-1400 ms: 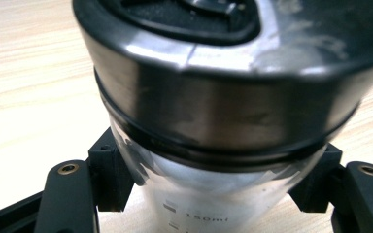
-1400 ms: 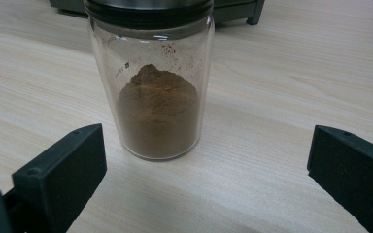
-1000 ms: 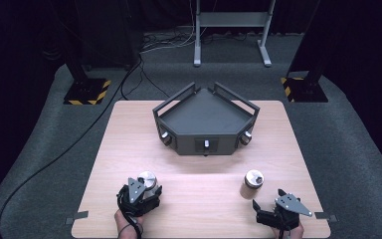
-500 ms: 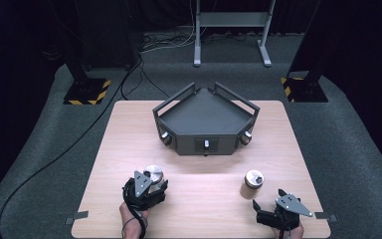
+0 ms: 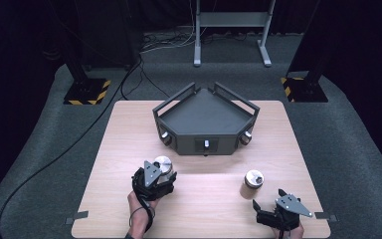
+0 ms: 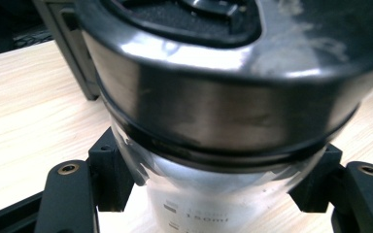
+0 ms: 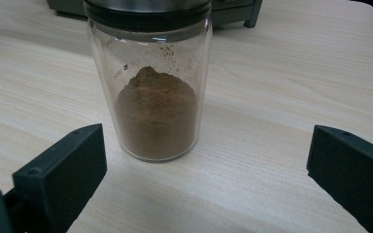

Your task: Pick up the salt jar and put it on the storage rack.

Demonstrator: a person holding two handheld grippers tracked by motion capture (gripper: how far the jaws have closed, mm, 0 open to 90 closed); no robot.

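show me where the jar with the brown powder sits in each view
High view: the powder jar stands right of centre near the table's front, just ahead of the right gripper.
Right gripper view: it stands upright at centre-left, beyond the open jaws, apart from them.
Left gripper view: I can't make it out; the glass there is another jar.
Shared landmark: the dark angular tray, whose edge runs behind the powder jar.

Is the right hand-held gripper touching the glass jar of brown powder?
Apart. The right gripper view shows the right hand-held gripper open, bare table between both jaws and the glass jar of brown powder.
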